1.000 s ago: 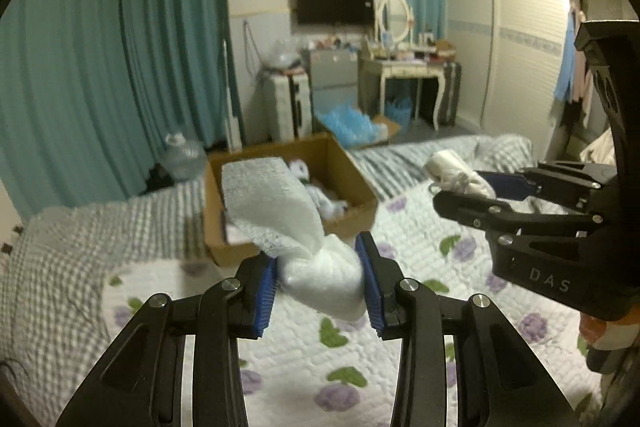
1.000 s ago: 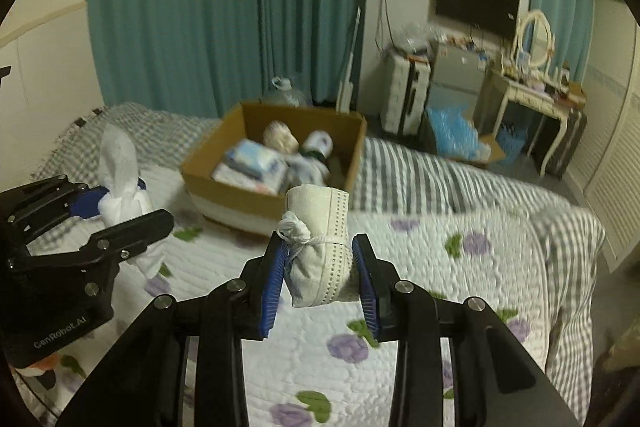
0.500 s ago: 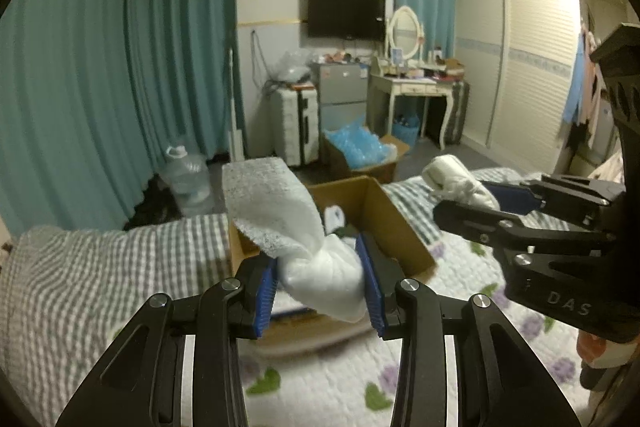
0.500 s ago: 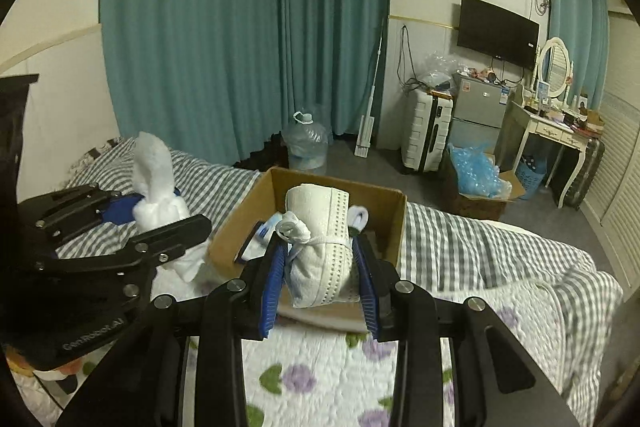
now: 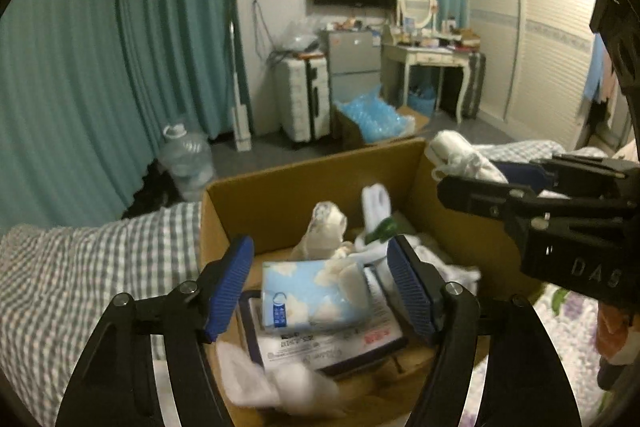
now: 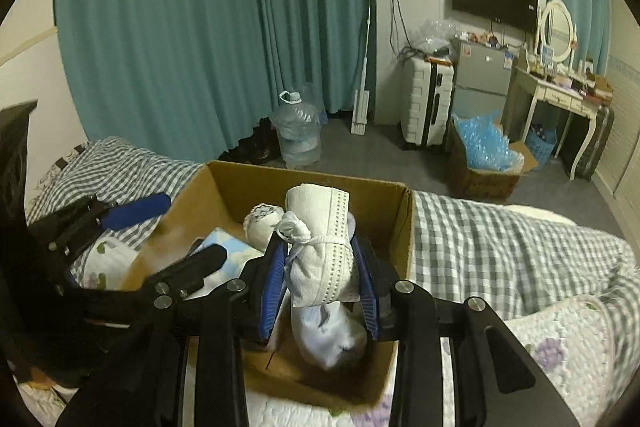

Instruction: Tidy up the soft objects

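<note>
Teal curtains are seen behind a bed on which a cardboard box is set. Over the box the left gripper is held with its jaws just spread apart and nothing between them; a blurred white cloth bundle is seen below it, inside the box's near edge. Just to its right, the right gripper is clamped on a tied white roll, held above the box interior.

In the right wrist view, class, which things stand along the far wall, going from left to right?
Water jug → mop → suitcase → fridge → dressing table.
</note>
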`<state>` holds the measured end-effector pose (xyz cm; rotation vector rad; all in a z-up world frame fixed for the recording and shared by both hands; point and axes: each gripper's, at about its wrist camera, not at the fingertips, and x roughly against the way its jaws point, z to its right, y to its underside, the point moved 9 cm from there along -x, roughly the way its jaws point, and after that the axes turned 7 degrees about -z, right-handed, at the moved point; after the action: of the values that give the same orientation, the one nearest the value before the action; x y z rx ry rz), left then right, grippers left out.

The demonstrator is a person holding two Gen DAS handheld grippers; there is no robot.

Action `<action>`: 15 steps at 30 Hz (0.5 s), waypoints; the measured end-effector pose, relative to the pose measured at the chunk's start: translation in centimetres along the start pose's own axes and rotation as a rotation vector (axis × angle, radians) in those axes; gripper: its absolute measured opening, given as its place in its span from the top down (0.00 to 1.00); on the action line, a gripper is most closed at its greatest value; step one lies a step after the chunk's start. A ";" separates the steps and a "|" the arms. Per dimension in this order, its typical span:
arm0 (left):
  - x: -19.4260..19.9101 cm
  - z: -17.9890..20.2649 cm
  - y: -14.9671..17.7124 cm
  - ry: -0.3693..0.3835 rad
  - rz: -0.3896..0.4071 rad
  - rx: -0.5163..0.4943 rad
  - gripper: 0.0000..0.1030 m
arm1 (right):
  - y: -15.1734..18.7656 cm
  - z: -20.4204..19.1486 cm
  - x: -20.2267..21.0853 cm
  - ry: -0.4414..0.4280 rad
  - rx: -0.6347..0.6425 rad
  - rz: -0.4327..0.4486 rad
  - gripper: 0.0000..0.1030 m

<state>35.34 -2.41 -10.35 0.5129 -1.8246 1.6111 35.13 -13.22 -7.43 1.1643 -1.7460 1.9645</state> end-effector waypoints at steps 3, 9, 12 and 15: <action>-0.4 -0.4 0.8 -0.007 -0.018 0.016 0.32 | -0.2 0.4 -1.9 -0.029 -0.021 -0.013 0.57; 2.4 -1.0 0.6 -0.028 0.003 0.029 0.32 | -0.5 1.3 -1.7 -0.016 -0.076 0.012 0.24; 5.8 -1.0 -0.3 -0.041 0.046 0.032 0.32 | -0.8 1.6 0.1 -0.010 -0.095 0.022 0.24; 11.0 -1.0 -1.8 -0.066 0.132 0.027 0.32 | -1.3 1.4 3.5 0.019 -0.091 0.051 0.23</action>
<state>28.88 -0.39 -1.48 0.4707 -1.9228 1.7266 34.28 -15.30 -4.13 1.0786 -1.8522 1.8958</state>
